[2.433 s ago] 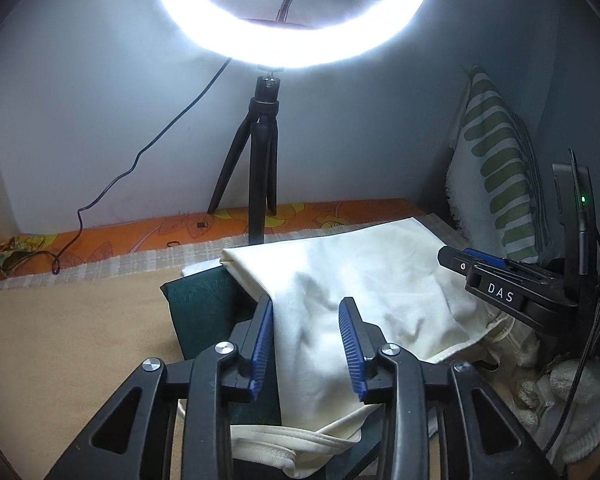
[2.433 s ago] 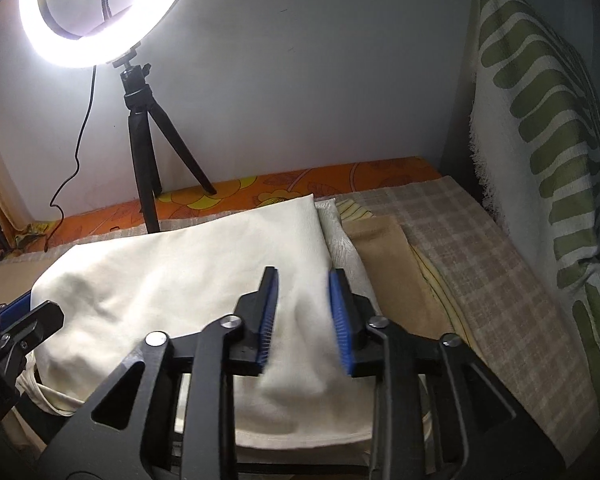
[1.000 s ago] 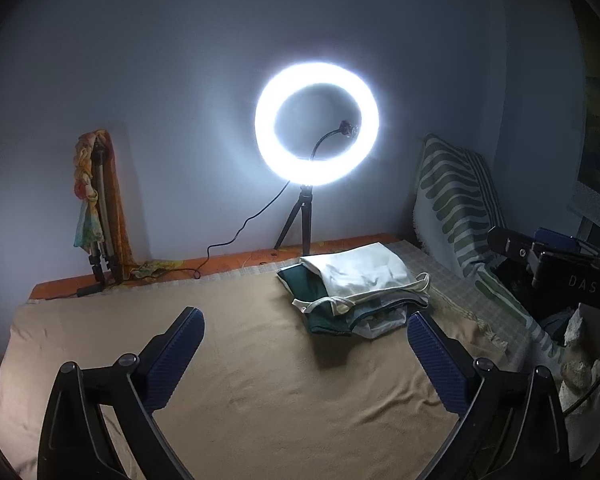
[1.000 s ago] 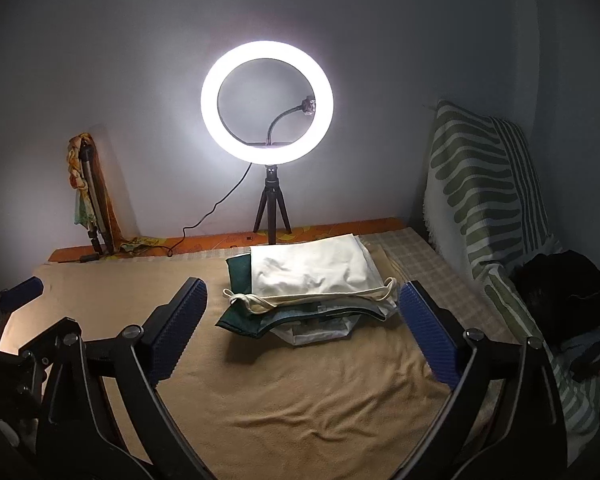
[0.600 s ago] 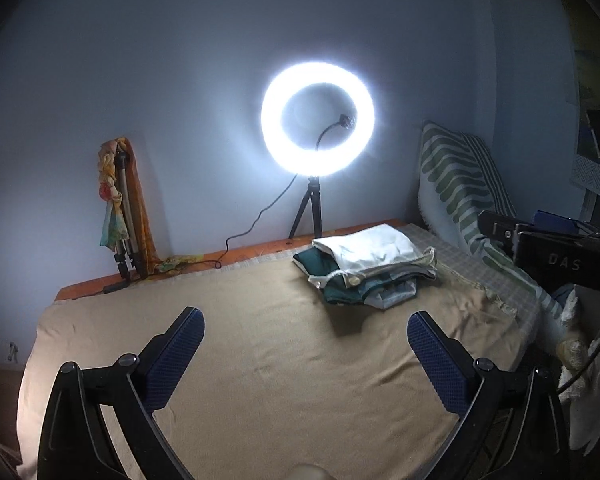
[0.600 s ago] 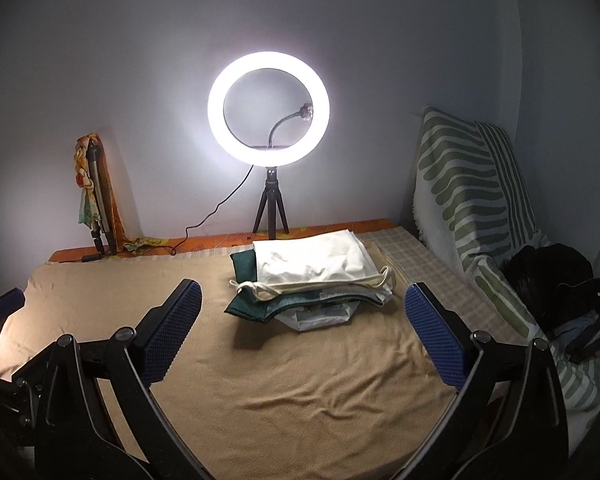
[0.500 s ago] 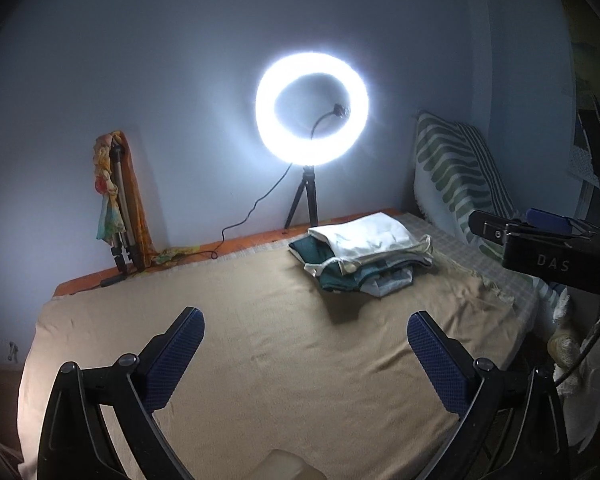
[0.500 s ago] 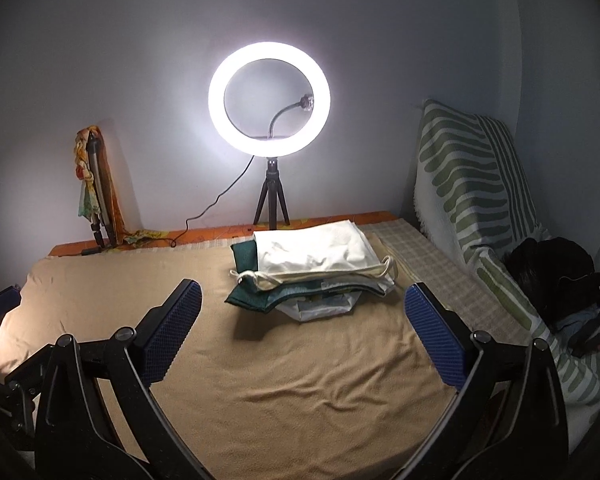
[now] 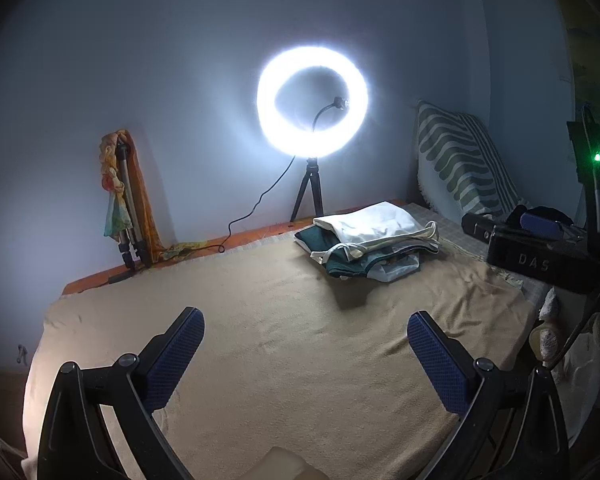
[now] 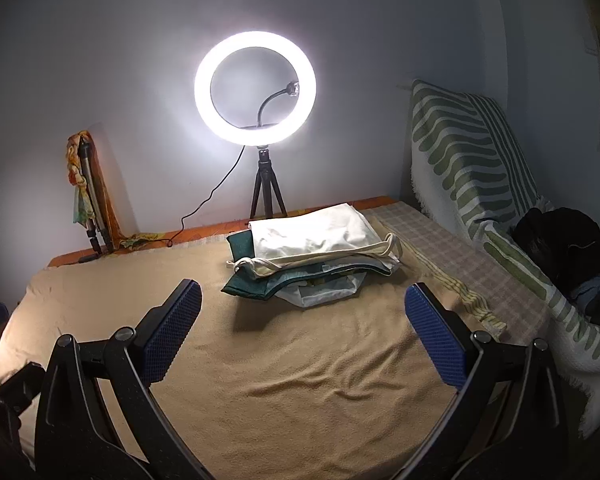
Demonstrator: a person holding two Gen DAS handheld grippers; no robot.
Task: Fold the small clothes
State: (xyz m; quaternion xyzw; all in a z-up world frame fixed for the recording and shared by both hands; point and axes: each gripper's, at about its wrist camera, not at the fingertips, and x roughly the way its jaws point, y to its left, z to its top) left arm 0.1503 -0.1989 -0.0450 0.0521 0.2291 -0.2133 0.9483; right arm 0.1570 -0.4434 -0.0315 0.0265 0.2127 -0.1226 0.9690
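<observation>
Tripod (image 9: 129, 216), folded, with a yellow-orange scarf (image 9: 114, 184) draped over it, leans on the wall far ahead and to the left of the left gripper (image 9: 306, 350). That claw hangs with its blue-padded jaws spread wide and nothing between them, above the tan blanket (image 9: 284, 320) that covers the bed. A black cable (image 9: 256, 204) runs along the far edge of the bed to the lit ring light (image 9: 312, 100) on its small black tripod, straight ahead against the wall. The stack of folded clothes (image 9: 370, 240), a cream piece on top, dark green and pale ones under it, lies ahead and a little right of the left claw, well apart from its fingers. Nothing stands between the claw and the stack. Further right, a green-and-white striped cushion (image 9: 460, 164) leans in the corner. At the right edge, the black body of the other rig shows white letters reading "DAS" (image 9: 534, 262), with a small green lamp (image 9: 598, 157) lit above it.

In the right wrist view, the right gripper (image 10: 304, 318) is likewise spread wide and empty, and the clothes stack (image 10: 312, 252) sits straight ahead of it, just beyond the line between its tips. To its right lies a checked cloth (image 10: 452, 256), then the striped cushion (image 10: 472, 168), with a dark heap of clothing (image 10: 560, 240) beyond that.
</observation>
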